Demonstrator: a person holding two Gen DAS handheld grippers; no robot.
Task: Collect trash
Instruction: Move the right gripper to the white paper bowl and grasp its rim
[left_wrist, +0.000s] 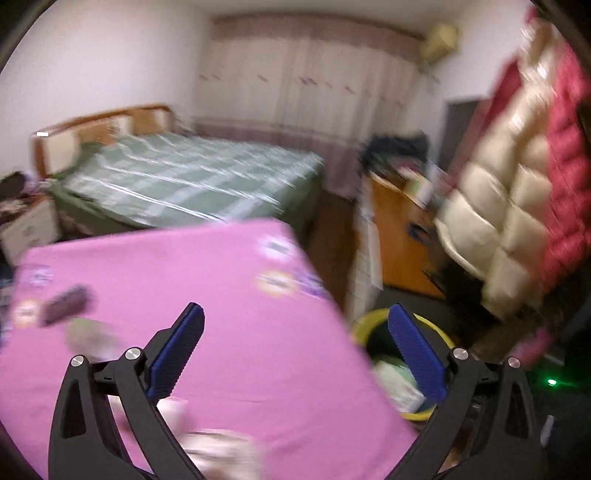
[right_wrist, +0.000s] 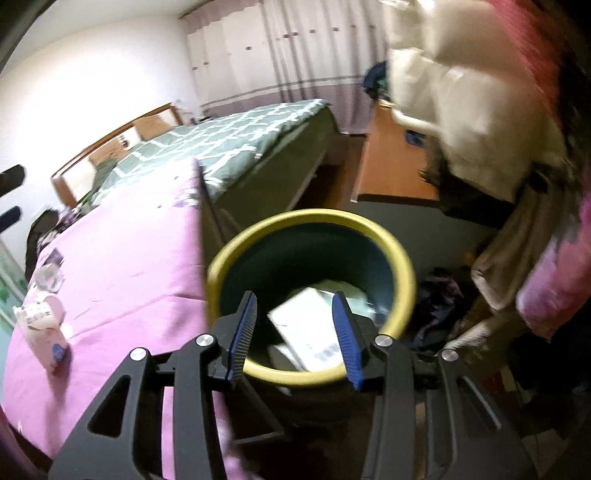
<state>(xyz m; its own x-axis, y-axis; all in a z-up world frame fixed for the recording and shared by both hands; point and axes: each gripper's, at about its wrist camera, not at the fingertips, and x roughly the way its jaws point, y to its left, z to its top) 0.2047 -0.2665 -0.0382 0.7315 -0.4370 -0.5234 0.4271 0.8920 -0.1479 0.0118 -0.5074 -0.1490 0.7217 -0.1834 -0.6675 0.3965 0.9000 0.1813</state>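
Left claw (left_wrist: 295, 334): stood wide open with nothing between its blue pads, above the right edge of the pink-covered bench (left_wrist: 207, 295); this view was blurred.
Right claw (right_wrist: 293, 325): stood partly open above the bin (right_wrist: 221, 266), with no item pressed between its pads (a white box (right_wrist: 306, 332) showed through the gap, lying inside the bin).
Bin: round, yellow-rimmed, dark inside, on the floor just right of the bench; it held the white box and pale crumpled wrappers (right_wrist: 347, 291).
Trash on bench, left side: a white and pink packet (right_wrist: 46, 325) lay near the left edge, with clear crumpled plastic (right_wrist: 50, 277) just beyond it.
Trash on bench, left-wrist view: a dark oblong item (left_wrist: 64, 304) and a pale wrapper (left_wrist: 90, 334) lay near the left edge; details could not be made out.
Far background: a bed with a green checked cover (right_wrist: 236, 136).
Right side: quilted cream and red jackets (left_wrist: 517, 177) hung above the floor.
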